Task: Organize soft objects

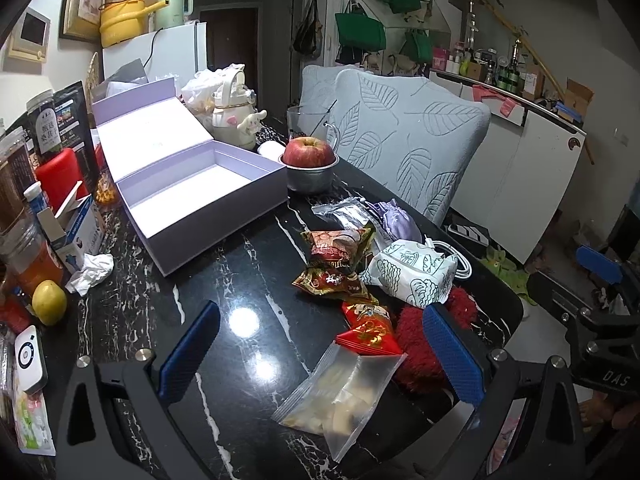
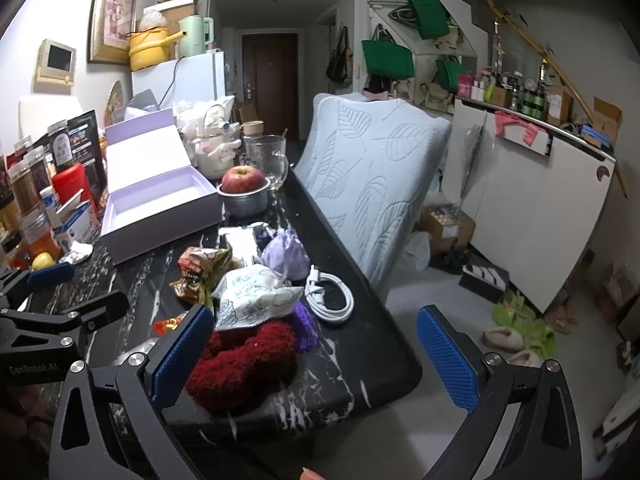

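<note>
An open lavender box [image 1: 192,196] [image 2: 160,208] lies empty on the black marble table [image 1: 248,264] [image 2: 360,356]. A pile of soft things lies near the table's front right: a fuzzy red sock [image 1: 420,344] [image 2: 244,360], a white patterned pouch [image 1: 412,272] [image 2: 256,296], a lavender drawstring bag [image 1: 394,220] [image 2: 286,252], a purple fuzzy piece [image 2: 306,326], red snack packets [image 1: 340,264] [image 2: 200,268] and a clear bag of snacks [image 1: 340,392]. My left gripper [image 1: 320,356] is open above the clear bag. My right gripper [image 2: 316,360] is open around the red sock's near end.
An apple in a metal bowl [image 1: 310,160] [image 2: 244,188], a glass mug [image 2: 270,160], a white cable [image 2: 332,296], jars, a lemon [image 1: 49,302] and boxes crowd the left edge. A leaf-patterned chair [image 1: 400,140] [image 2: 372,184] stands along the table's right side.
</note>
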Motion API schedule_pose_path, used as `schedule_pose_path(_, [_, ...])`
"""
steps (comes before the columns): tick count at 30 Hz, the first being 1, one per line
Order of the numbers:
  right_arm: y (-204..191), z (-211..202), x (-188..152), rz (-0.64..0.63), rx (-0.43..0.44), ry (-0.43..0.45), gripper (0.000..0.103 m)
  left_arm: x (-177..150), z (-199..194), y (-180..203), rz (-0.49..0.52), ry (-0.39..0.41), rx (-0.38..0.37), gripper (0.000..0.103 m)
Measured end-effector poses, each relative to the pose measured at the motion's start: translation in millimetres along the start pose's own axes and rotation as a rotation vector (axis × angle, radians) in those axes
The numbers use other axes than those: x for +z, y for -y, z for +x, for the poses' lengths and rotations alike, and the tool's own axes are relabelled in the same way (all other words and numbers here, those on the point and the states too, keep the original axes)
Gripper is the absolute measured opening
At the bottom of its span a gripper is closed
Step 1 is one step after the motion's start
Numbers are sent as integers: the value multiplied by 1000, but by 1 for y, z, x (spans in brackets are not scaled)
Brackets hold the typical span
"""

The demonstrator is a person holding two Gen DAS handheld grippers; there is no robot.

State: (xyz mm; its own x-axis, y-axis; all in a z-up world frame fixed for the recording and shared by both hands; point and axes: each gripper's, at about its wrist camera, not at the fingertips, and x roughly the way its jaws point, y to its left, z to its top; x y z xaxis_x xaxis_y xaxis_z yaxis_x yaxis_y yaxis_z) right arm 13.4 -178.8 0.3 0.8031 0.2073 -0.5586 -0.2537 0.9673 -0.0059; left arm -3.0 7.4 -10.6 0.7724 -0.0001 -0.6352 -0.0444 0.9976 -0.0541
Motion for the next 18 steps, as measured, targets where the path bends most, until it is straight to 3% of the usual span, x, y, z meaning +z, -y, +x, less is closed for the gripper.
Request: schedule_pose_path(18, [-4,-10,-4,9,27,-1,103,-4,-10,1,2,13,-3,103])
